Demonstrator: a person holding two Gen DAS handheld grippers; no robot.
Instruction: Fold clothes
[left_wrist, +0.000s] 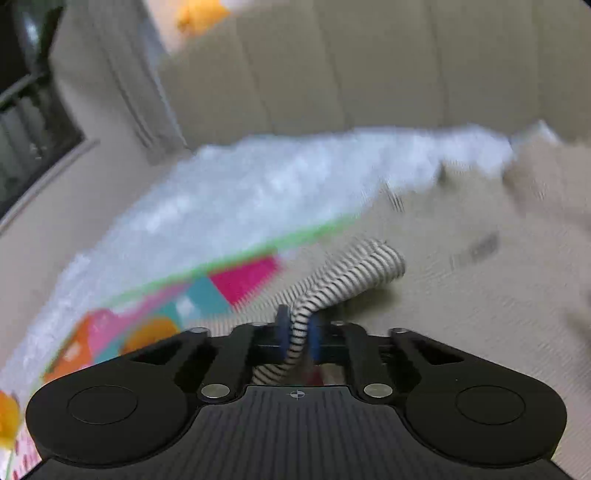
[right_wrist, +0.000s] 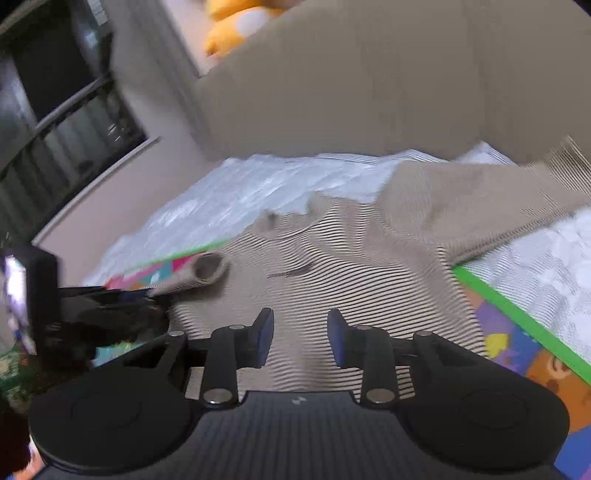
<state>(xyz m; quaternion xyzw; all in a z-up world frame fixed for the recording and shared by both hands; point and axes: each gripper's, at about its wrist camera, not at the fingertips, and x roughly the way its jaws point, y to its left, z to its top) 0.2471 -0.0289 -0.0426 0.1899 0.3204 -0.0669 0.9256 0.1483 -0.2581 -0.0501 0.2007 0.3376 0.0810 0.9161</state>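
On a bed, the left gripper (left_wrist: 298, 330) pinches a rolled sleeve (left_wrist: 354, 273) of the striped shirt (right_wrist: 354, 258) at lower centre of its view, while the right gripper (right_wrist: 301, 338) hovers with jaws partly apart and empty above the shirt spread over a colourful mat (right_wrist: 517, 332)

Bedroom: bed (right_wrist: 229, 192), headboard (right_wrist: 369, 92), plush toy (right_wrist: 229, 33)

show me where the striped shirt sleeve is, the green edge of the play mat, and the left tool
striped shirt sleeve (left_wrist: 373, 266), left wrist view, on the rolled cuff end.
green edge of the play mat (right_wrist: 517, 314), right wrist view, on the green border strip.
left tool (left_wrist: 298, 332), left wrist view, between its pads, shut on the sleeve.
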